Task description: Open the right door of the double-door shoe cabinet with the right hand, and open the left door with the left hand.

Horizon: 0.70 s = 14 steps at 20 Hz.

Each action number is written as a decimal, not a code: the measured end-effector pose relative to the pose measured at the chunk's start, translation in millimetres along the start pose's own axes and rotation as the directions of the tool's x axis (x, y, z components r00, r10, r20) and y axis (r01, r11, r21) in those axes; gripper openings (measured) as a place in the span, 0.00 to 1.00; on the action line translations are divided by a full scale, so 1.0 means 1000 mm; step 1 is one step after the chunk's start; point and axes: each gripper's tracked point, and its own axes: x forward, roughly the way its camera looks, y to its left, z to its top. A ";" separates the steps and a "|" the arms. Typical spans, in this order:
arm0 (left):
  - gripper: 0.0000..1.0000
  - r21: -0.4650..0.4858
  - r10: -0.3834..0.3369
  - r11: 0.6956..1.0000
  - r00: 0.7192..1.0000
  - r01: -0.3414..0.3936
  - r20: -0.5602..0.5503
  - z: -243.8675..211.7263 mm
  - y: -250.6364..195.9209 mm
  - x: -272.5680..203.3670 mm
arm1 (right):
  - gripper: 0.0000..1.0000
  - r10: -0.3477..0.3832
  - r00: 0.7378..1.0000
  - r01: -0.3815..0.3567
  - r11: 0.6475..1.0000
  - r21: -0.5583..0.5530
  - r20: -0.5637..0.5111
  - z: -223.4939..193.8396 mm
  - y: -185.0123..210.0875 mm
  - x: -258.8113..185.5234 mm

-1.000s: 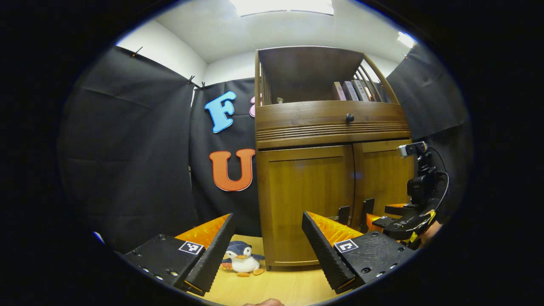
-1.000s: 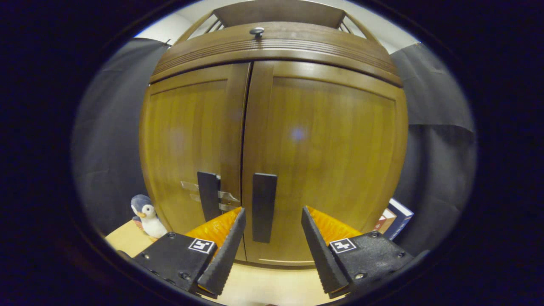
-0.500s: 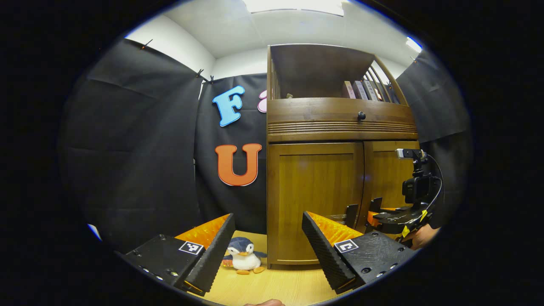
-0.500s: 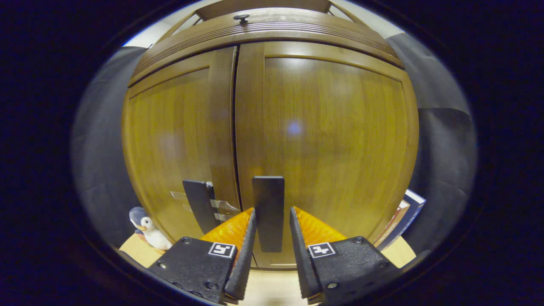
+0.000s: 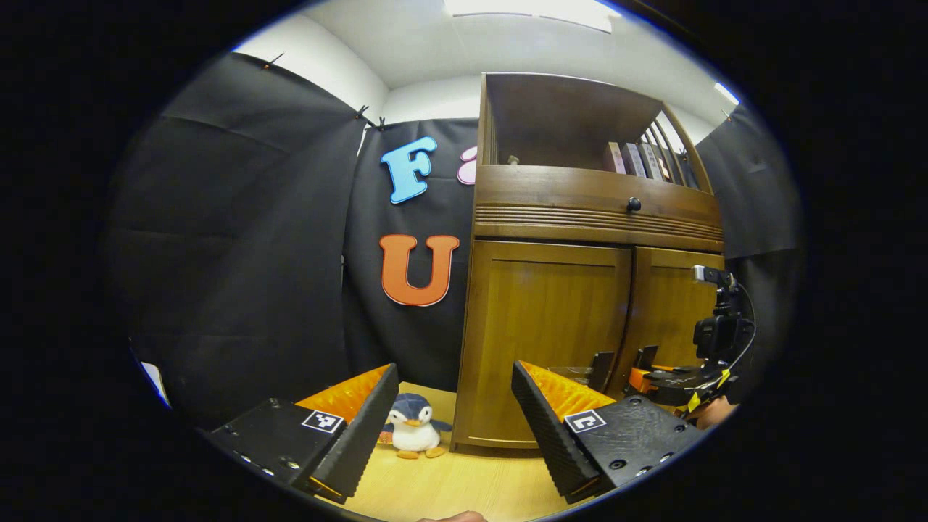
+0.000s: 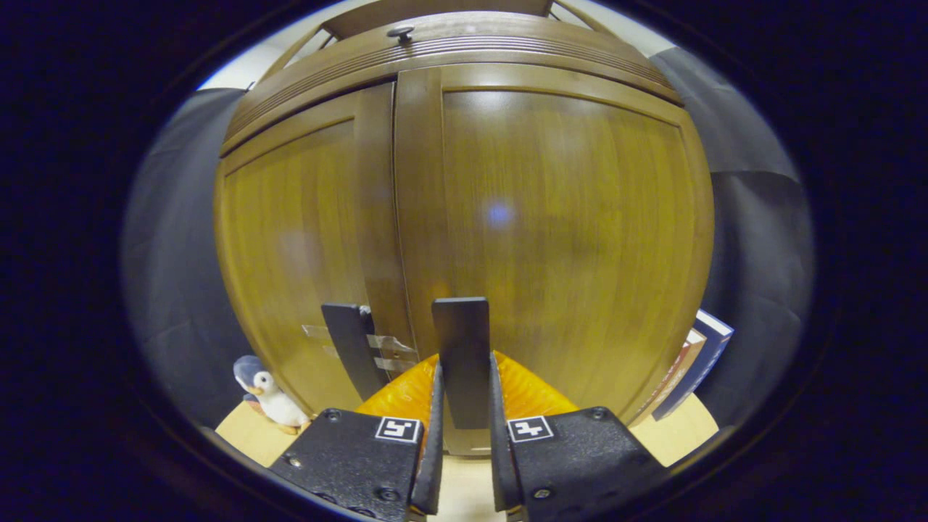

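Black cloth walls close off the booth behind a wooden shoe cabinet (image 5: 594, 290) that stands on a pale wooden floor (image 5: 464, 486), with a toy penguin (image 5: 412, 433) at its left foot. Both cabinet doors are shut. The change is at the right door (image 6: 565, 239): the right gripper (image 6: 464, 406), whose fingers stood wide apart either side of the dark handle (image 6: 461, 355) a second ago and half closed half a second ago, now pinches that handle with both pads against its edges. I judge the grasp is made and the pull can begin, swinging outward about the hinge on the right edge. The left gripper (image 5: 453, 420) has its jaws spread and empty, well back from the left door (image 5: 544, 341) and its handle (image 5: 600, 370). Since the earlier frames it has drifted left, so the cabinet sits further right in its view.
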 end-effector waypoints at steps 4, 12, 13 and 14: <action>0.95 0.019 -0.018 1.000 1.000 0.018 0.001 -0.001 -0.015 -0.002 | 0.31 0.041 0.999 -0.041 0.999 0.009 -0.006 -0.006 -0.004 -0.021; 0.95 0.042 -0.111 0.993 0.994 0.111 -0.006 -0.002 -0.066 0.006 | 0.31 0.075 0.997 -0.074 0.997 0.009 -0.009 -0.017 -0.018 -0.065; 0.95 0.047 -0.125 0.991 0.992 0.125 -0.008 -0.001 -0.072 0.008 | 0.31 0.084 0.996 -0.083 0.996 0.013 -0.012 -0.018 -0.021 -0.071; 0.94 0.050 -0.140 0.989 0.990 0.141 -0.012 -0.002 -0.079 0.010 | 0.31 0.091 0.996 -0.091 0.996 0.015 -0.014 -0.020 -0.024 -0.078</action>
